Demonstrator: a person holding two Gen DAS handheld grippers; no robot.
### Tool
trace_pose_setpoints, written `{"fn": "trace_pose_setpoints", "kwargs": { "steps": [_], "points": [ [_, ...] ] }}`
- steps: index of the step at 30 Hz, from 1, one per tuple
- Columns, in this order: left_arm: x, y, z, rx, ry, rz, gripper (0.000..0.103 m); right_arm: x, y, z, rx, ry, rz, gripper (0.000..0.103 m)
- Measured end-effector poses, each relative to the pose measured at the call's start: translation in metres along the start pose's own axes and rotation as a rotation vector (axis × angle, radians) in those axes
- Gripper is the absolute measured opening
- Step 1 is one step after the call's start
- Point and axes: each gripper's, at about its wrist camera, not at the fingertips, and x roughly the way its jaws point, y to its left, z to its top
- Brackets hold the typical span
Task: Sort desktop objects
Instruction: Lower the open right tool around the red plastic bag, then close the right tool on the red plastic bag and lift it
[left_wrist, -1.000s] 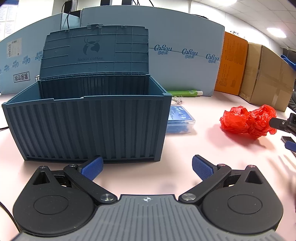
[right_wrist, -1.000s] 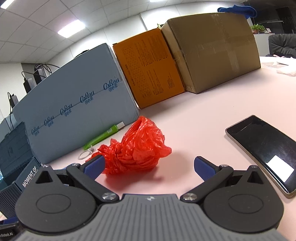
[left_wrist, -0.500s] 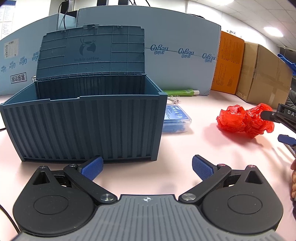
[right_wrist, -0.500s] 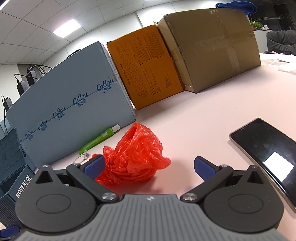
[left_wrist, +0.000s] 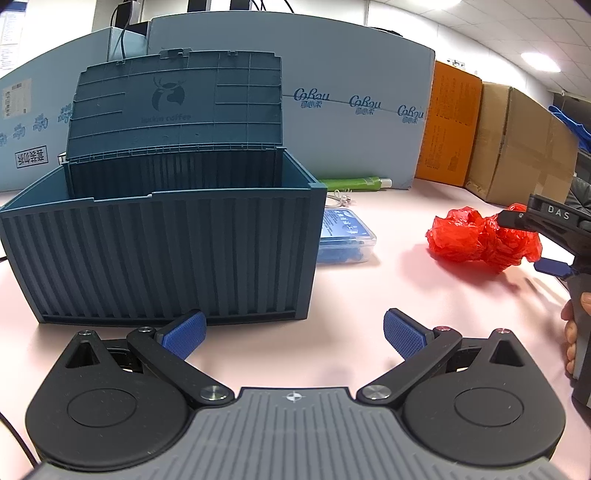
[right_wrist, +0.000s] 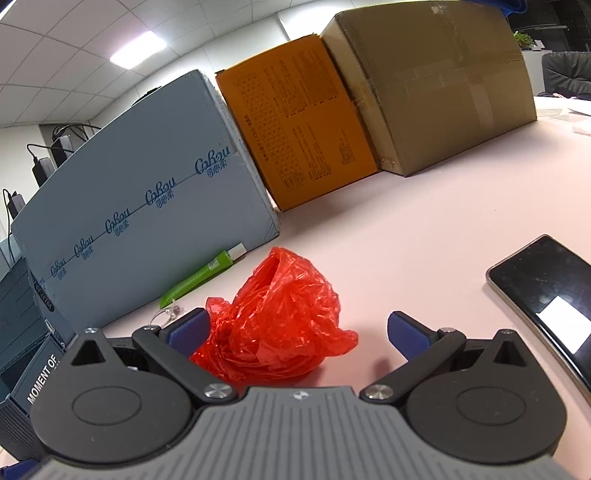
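We see our right gripper (right_wrist: 295, 332) at the bottom of the right wrist view, its jaws spread wide and holding nothing. The crumpled red plastic bag (right_wrist: 280, 325) lies on the pale pink table (right_wrist: 424, 236) between them, closer to the left fingertip (right_wrist: 186, 330), which seems to touch the bag's edge; the right fingertip stands clear of it. At the right edge of that frame a black smartphone (right_wrist: 550, 299) lies flat on the table. Behind the bag, in the middle left, a green tube (right_wrist: 199, 277) rests against the foot of a grey-blue carton (right_wrist: 147, 206), with an orange box (right_wrist: 306, 122) and a brown cardboard box (right_wrist: 436, 81) further right.

In the left wrist view our left gripper (left_wrist: 293, 332) sits low over the table, jaws wide apart and empty. Filling the left half of that frame is the dark blue ribbed plastic crate (left_wrist: 166, 251), its lid raised upright behind it. Just beside its right wall lies a clear case with blue contents (left_wrist: 347, 240). The red bag (left_wrist: 476, 240) shows at the right, with the right gripper (left_wrist: 546, 240) reaching over it.
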Motion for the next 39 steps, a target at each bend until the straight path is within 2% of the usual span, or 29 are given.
{"fn": "trace_pose_setpoints", "kwargs": {
  "steps": [11, 26, 28, 30, 33, 39],
  "points": [
    [0.001, -0.001, 0.0, 0.004, 0.012, 0.007, 0.103, 0.0, 0.0, 0.0, -0.003, 0.007, 0.021, 0.103],
    [0.005, -0.004, 0.0, 0.018, 0.045, 0.025, 0.103, 0.017, -0.001, 0.005, 0.008, 0.077, 0.09, 0.103],
    [0.005, -0.004, 0.0, 0.017, 0.047, 0.026, 0.103, 0.016, -0.002, 0.004, 0.016, 0.076, 0.117, 0.1],
    [0.005, -0.004, 0.0, 0.016, 0.048, 0.028, 0.103, 0.019, -0.002, 0.003, 0.013, 0.111, 0.153, 0.086],
    [0.005, -0.004, 0.0, 0.016, 0.049, 0.029, 0.103, 0.019, 0.004, 0.002, -0.035, 0.145, 0.178, 0.078],
    [0.005, -0.003, 0.0, 0.013, 0.049, 0.025, 0.103, 0.016, 0.011, -0.002, -0.113, 0.191, 0.27, 0.074]
  ]
}}
